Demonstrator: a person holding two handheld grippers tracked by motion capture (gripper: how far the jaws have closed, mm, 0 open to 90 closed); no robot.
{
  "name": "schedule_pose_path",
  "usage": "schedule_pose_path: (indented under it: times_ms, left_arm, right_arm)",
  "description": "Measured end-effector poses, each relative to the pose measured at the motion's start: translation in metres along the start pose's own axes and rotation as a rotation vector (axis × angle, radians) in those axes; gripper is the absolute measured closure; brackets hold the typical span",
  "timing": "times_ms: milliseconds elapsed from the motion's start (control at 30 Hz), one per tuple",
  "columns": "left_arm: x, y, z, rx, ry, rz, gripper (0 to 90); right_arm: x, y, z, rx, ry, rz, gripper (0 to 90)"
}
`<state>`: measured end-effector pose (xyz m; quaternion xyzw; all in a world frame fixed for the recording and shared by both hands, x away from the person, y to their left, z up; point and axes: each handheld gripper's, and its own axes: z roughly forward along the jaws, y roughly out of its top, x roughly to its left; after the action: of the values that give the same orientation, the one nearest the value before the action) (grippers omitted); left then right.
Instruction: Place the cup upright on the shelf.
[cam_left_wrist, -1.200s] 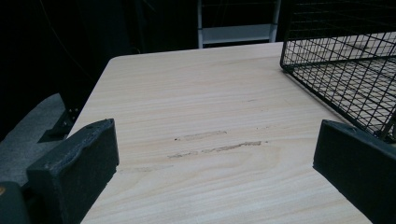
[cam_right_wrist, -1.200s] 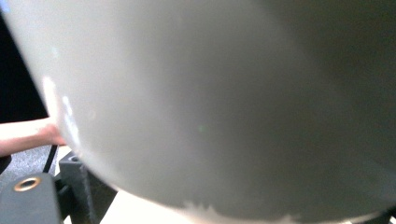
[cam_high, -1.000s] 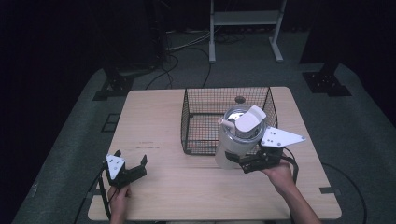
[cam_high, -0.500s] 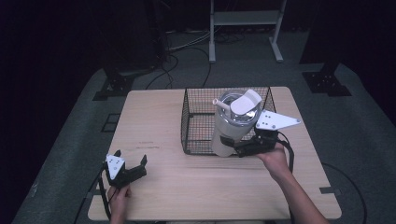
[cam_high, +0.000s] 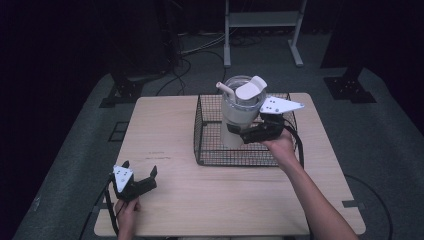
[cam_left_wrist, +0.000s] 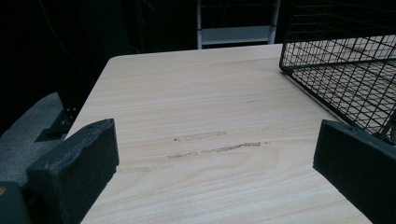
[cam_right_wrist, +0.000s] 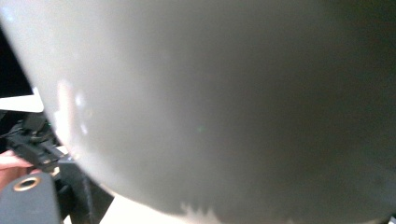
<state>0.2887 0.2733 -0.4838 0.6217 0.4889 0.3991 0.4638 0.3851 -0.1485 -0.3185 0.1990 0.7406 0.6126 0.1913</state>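
Note:
A pale tumbler (cam_high: 235, 117) with a clear lid, a straw and a white flip cap hangs upright over the black wire basket (cam_high: 209, 150). My right gripper (cam_high: 240, 133) is shut on the tumbler's side, above the basket's middle. The tumbler's pale wall (cam_right_wrist: 224, 102) looms close in the right gripper view. My left gripper (cam_high: 138, 180) rests near the table's front left corner, open, with nothing between its fingers (cam_left_wrist: 74, 172). The basket's corner (cam_left_wrist: 341, 70) lies ahead and to the right of it.
The wooden table (cam_high: 165, 125) has faint scuff marks (cam_left_wrist: 215, 142) in front of the left gripper. Dark floor, cables and a white metal stand (cam_high: 260, 20) lie beyond the table's far edge.
My right gripper has carried the tumbler up and away from the front of the basket, and it now hangs over the basket. The left gripper has stayed put.

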Motion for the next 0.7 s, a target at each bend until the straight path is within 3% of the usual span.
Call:
schedule_pose_path:
  times_ms: [367,700]
  left_arm:
    - [0.001,0.0,0.0,0.001,-0.003,-0.003,0.0]
    - [0.001,0.0,0.0,-0.001,-0.005,-0.008,0.0]
  right_arm:
    - [-0.018,0.006,0.029,0.007,-0.006,0.007,8.5]
    - [-0.034,-0.004,0.05,0.019,0.002,0.044,8.5]
